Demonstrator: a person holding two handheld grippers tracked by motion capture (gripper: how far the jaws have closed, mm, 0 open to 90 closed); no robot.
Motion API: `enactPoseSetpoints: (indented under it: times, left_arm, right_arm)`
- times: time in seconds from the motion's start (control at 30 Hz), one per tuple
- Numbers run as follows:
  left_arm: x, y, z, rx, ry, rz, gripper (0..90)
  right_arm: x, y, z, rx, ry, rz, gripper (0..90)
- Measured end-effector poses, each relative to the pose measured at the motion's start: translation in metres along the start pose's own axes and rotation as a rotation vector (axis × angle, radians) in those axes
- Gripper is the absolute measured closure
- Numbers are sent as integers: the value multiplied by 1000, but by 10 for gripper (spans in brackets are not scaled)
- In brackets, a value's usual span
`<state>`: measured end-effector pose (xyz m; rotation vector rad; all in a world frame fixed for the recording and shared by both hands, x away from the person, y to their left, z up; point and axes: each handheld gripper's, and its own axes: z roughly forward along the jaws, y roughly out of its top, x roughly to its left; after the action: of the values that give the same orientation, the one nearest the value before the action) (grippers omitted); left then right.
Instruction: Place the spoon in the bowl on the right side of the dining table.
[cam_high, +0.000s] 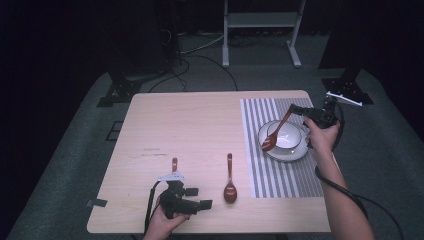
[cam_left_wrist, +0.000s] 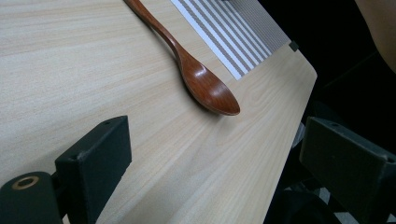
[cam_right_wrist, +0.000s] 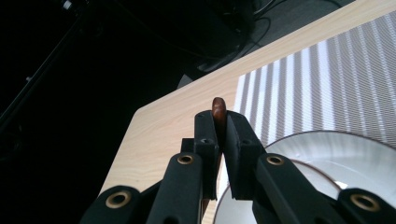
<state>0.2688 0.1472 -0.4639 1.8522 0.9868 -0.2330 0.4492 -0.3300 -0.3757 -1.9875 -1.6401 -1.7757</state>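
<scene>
In the high view we see the striped placemat (cam_high: 280, 150), which we take as our landmark: a white bowl (cam_high: 290, 135) on a plate (cam_high: 286, 155) sits on its far half, and the right gripper (cam_high: 300, 111) at the placemat's far right side holds a brown spoon (cam_high: 274, 136) slanting over the bowl, its scoop at the bowl's left rim. A second spoon (cam_high: 230, 181) lies on the table (cam_high: 190, 130) just left of the placemat, and a third spoon (cam_high: 174, 164), partly hidden, lies farther left, beside the left gripper (cam_high: 196, 197). In the left gripper view we see its jaws wide apart and empty, with the second spoon (cam_left_wrist: 205, 86) lying ahead, apart from them. In the right gripper view the jaws are closed narrow on the spoon handle (cam_right_wrist: 218, 112), above the plate (cam_right_wrist: 327, 158). We judge that one spoon is nearly served and two are left
</scene>
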Motion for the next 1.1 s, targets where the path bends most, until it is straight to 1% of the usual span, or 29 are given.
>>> enactPoseSetpoints:
  times: [0.23,0.47,0.7,0.9,0.93,1.1]
  left_arm:
    - [0,0,0,-1,-1,0,79]
    - [0,0,-1,-7,3,3,79]
    - [-1,0,1,0,1,4,79]
    - [-2,0,1,0,1,6,79]
    - [-2,0,1,1,1,7,79]
    - [-2,-1,1,2,1,8,79]
  right_arm:
    - [-9,6,-8,-41,-14,28,837]
    - [-14,12,-15,-74,-36,40,837]
    - [-22,14,-21,-91,-53,53,837]
    - [-29,14,-24,-104,-63,78,837]
    - [-31,14,-24,-108,-65,74,836]
    - [-38,14,-27,-123,-73,90,836]
